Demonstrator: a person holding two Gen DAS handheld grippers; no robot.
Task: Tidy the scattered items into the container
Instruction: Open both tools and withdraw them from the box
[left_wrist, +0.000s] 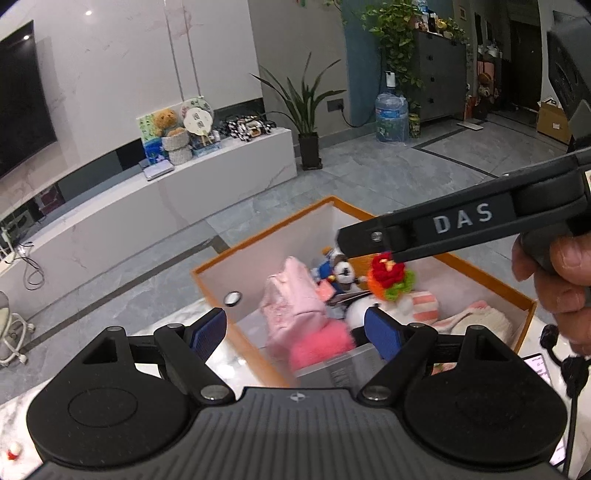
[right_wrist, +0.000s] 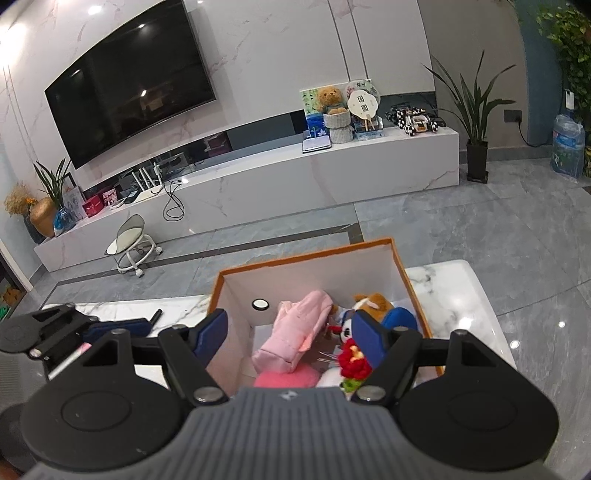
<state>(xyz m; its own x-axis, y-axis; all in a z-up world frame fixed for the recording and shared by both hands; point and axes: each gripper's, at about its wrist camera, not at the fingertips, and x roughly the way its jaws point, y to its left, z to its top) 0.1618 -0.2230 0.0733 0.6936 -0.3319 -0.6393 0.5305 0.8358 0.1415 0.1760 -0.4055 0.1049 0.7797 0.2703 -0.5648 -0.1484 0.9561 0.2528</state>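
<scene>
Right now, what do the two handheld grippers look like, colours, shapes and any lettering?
Both are matte black plastic. The left gripper and the right gripper each have two angled link arms with silver pivot screws, two round black discs at the base, a ribbed grey body with a small logo, and blue ridged pads. Seen from the side, the right one carries pale raised letters "DAS".

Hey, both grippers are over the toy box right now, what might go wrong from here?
1. The right gripper hangs close above the red crocheted flower; its yarn might snag a finger.
2. The pink pouch stands tall in the box and might get knocked.
3. The left gripper and the right one sit close together and may bump.
</scene>
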